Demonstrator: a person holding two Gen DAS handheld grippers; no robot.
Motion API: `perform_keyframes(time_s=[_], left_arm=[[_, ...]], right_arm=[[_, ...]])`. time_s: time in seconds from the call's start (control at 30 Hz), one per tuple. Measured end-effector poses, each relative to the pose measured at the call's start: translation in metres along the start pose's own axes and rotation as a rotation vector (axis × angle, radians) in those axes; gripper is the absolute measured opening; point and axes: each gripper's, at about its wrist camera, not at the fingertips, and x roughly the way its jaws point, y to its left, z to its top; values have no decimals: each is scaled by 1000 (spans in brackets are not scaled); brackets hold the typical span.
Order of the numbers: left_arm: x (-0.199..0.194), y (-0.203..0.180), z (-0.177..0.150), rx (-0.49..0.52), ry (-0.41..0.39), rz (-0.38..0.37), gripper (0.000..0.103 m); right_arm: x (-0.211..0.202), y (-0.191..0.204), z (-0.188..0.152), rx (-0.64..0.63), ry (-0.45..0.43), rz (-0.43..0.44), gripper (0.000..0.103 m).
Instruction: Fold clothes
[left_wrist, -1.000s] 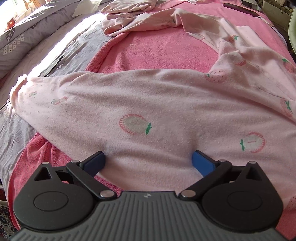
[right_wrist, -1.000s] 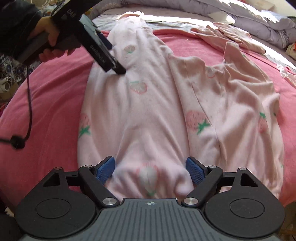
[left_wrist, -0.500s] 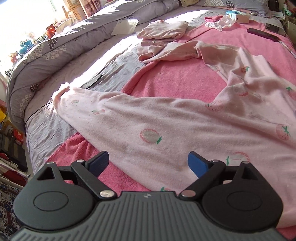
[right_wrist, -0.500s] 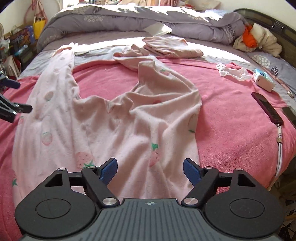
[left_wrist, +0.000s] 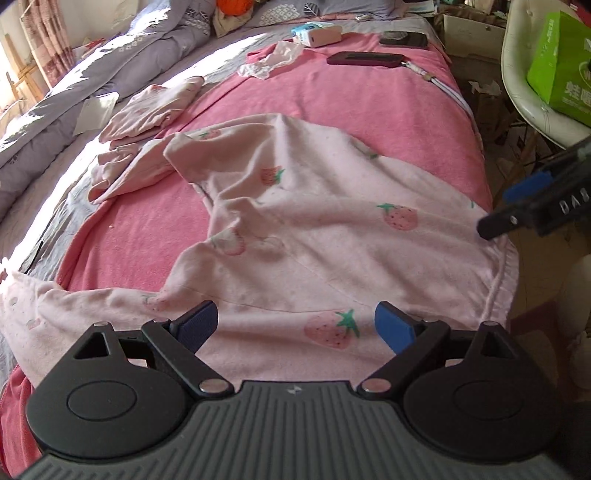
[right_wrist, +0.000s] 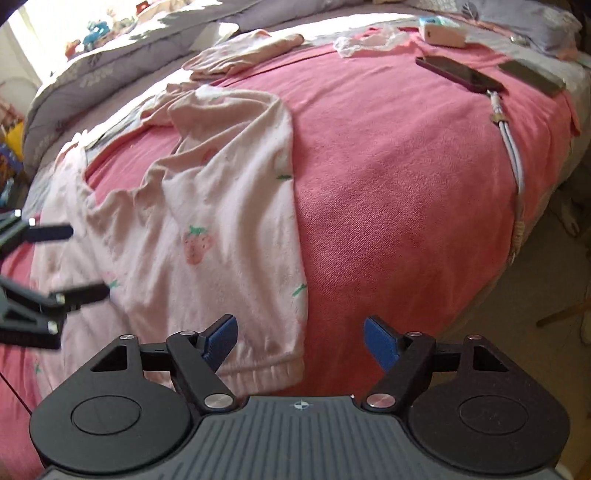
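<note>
Pale pink trousers with a strawberry print (left_wrist: 332, 229) lie spread across a pink blanket (left_wrist: 369, 107) on the bed. My left gripper (left_wrist: 295, 325) hovers open over the waist end, with cloth below its blue pads (left_wrist: 393, 326) and nothing gripped. In the right wrist view the trousers (right_wrist: 207, 206) run away to the upper left. My right gripper (right_wrist: 300, 338) is over the waistband corner (right_wrist: 273, 369); its jaws are closing, and the pads stand apart from the cloth. Each gripper shows in the other's view: the right gripper (left_wrist: 517, 218) at the garment's right edge, the left gripper (right_wrist: 55, 258) at the left.
A folded pink garment (left_wrist: 155, 107) and a crumpled white cloth (left_wrist: 269, 62) lie farther up the bed. Two phones (right_wrist: 458, 74), a charging cable (right_wrist: 513, 147) and a tissue pack (left_wrist: 317, 33) sit near the right edge. A chair with a green box (left_wrist: 561, 62) stands beside the bed.
Both grippers have swung along the trousers from the leg part to the waist end near the bed's edge. The right jaws have narrowed. The left jaws stay wide.
</note>
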Motion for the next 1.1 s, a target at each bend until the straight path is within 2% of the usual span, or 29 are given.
perform_keyframes(time_s=[0.03, 0.07, 0.13, 0.17, 0.2, 0.27, 0.3, 0.33, 0.37, 0.47, 0.5, 0.57, 0.6, 0.7, 0.73, 0.77, 0.8, 0.83, 0.87, 0.97, 1.0, 1.07, 1.1], left_arm=[[3, -4, -3, 10, 16, 2, 94], [7, -9, -5, 19, 33, 6, 94], [8, -11, -10, 13, 50, 5, 94], [9, -12, -12, 8, 58, 5, 94], [9, -12, -12, 2, 62, 4, 94], [8, -11, -13, -8, 71, 1, 94], [9, -11, -13, -7, 73, 0, 94], [9, -12, -14, -3, 75, 1, 94], [9, -13, -14, 3, 75, 3, 94], [8, -15, -16, 12, 76, 4, 94], [7, -15, -16, 10, 75, 4, 94], [8, -14, -17, 0, 76, 1, 94], [8, -13, -18, -5, 76, -1, 94], [9, -12, -19, -25, 79, -6, 94], [9, -11, -19, -31, 79, -7, 94], [9, -11, -20, -38, 80, -9, 94], [9, -10, -20, -45, 81, -10, 94], [9, -10, -20, -52, 83, -13, 94], [9, -9, -20, -60, 85, -16, 94], [8, -6, -23, -80, 85, -29, 94], [8, -5, -24, -88, 86, -33, 94], [6, -4, -27, -100, 87, -43, 95], [5, -4, -29, -105, 85, -47, 95]], right_arm=[[9, -3, 3, 33, 39, 44, 55], [16, -4, 4, 48, 66, 64, 54], [16, -3, 5, 50, 67, 47, 51], [15, -2, 6, 50, 64, 36, 45], [10, -6, 7, 76, 58, 32, 23], [-1, -16, 9, 144, 41, 28, 17], [-7, -15, 11, 137, 27, 6, 15], [-13, -11, 12, 103, 9, -34, 7], [-17, -5, 14, 58, -14, -101, 5], [-21, -6, 13, -54, -39, -290, 5], [-21, -14, 13, -33, -25, -265, 5], [-20, -30, 14, 42, 1, -150, 12], [-21, -33, 15, 69, -11, -94, 17], [-15, -26, 24, 72, -70, -1, 43], [-8, -22, 29, 70, -77, 13, 46], [3, -18, 33, 82, -46, 19, 46], [15, -14, 37, 99, -5, 24, 28], [20, -8, 38, 84, 13, -5, 5], [24, -1, 38, 58, 25, -44, 5], [17, 18, 30, -105, -13, -261, 6], [17, 17, 27, -119, -9, -322, 10], [17, 16, 25, -151, 5, -474, 12], [13, 17, 27, -152, -14, -493, 12]])
